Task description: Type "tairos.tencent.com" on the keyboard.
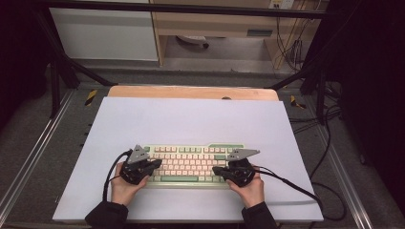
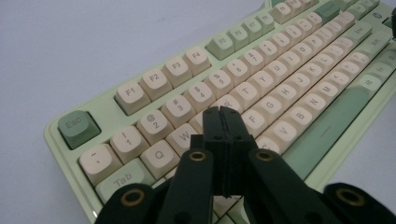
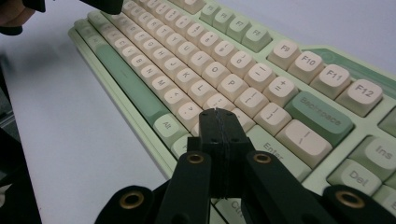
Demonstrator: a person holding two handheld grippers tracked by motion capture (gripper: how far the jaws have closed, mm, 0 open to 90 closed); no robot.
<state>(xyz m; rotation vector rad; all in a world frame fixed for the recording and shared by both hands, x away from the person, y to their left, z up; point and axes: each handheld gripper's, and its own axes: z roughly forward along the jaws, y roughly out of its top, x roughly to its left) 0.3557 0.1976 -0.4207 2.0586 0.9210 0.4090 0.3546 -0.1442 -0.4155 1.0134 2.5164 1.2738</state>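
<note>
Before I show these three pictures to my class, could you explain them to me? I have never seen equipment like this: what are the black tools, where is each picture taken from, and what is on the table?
A person sits at a white table with a hand-held black gripper in each hand. There is no robot arm.

The high view looks down from above: the left gripper and right gripper sit over the two ends of a pale green keyboard with cream keys.

The other two pictures come from small cameras riding on the grippers, looking along their fingers. In the left gripper view, the closed fingers point near the Q and W keys. In the right gripper view, the closed fingers point near the Enter key.

Neither gripper holds anything.
</note>
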